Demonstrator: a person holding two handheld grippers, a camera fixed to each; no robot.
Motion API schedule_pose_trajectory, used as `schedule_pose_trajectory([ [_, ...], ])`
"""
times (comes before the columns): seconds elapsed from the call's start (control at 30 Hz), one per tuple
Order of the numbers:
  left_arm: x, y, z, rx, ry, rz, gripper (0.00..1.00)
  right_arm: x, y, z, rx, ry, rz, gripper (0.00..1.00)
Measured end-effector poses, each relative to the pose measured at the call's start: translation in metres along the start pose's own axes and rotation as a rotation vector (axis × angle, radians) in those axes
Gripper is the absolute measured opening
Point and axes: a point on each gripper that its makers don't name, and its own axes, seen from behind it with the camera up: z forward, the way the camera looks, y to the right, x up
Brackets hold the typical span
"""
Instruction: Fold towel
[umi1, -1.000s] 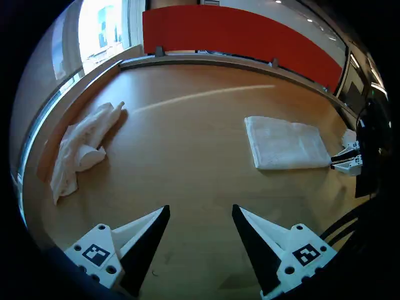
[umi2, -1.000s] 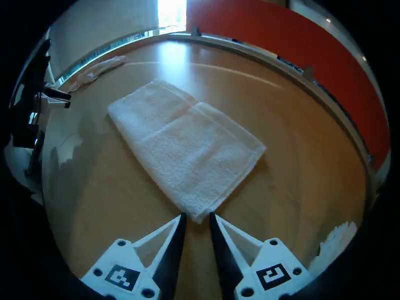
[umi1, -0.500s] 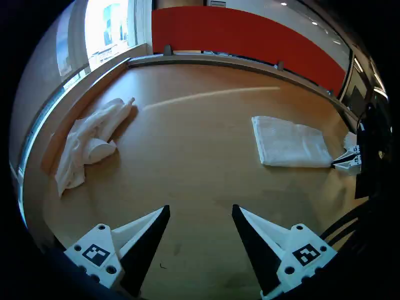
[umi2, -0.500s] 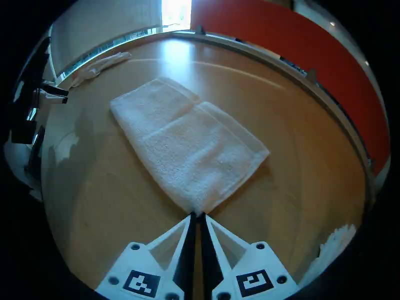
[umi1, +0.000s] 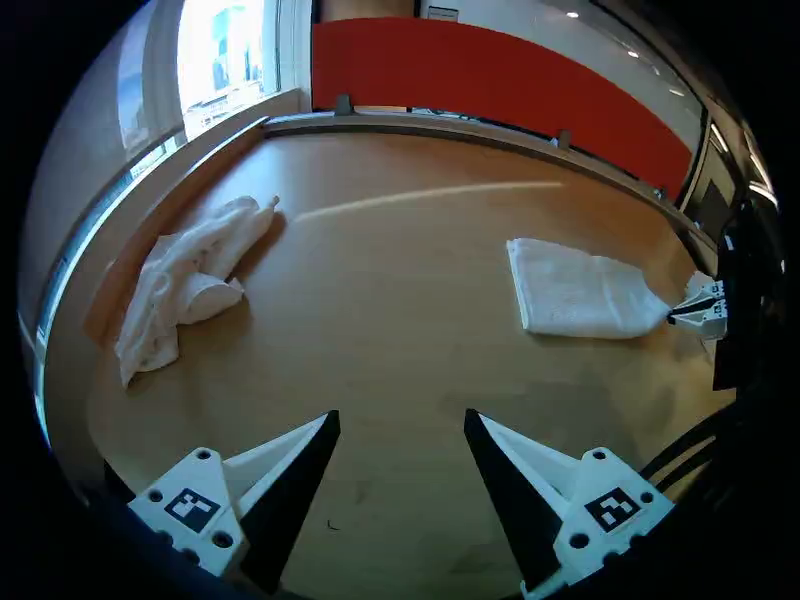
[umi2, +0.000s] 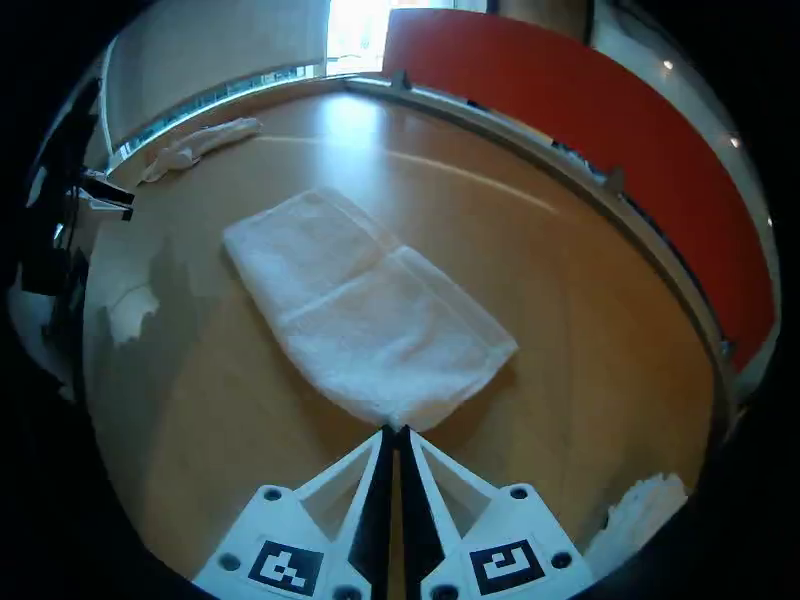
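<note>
A white folded towel lies on the wooden table. My right gripper is shut on the towel's near corner, and that corner is lifted slightly off the wood. In the left gripper view the same folded towel sits at the right, with the right gripper pinching its right end. My left gripper hovers open over bare table at the near edge, holding nothing.
A crumpled white towel lies by the table's left raised rim, seen far off as the crumpled towel in the right gripper view. A red panel stands behind the far edge. More white cloth lies at the lower right.
My right gripper closed on the towel's near corner and began to raise it, so the towel's near end has drawn in. The left gripper stayed open and drifted slightly.
</note>
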Motion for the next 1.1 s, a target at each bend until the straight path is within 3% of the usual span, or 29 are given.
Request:
schedule_pose_trajectory([
  [0.57, 0.020, -0.005, -0.022, -0.010, 0.058, -0.042, 0.92, 0.115, -0.004, -0.019, -0.010, 0.141, -0.145, 0.04],
  [1.1, 0.023, -0.014, -0.039, -0.015, 0.076, -0.074, 0.92, 0.163, -0.027, -0.002, 0.050, 0.156, -0.261, 0.04],
])
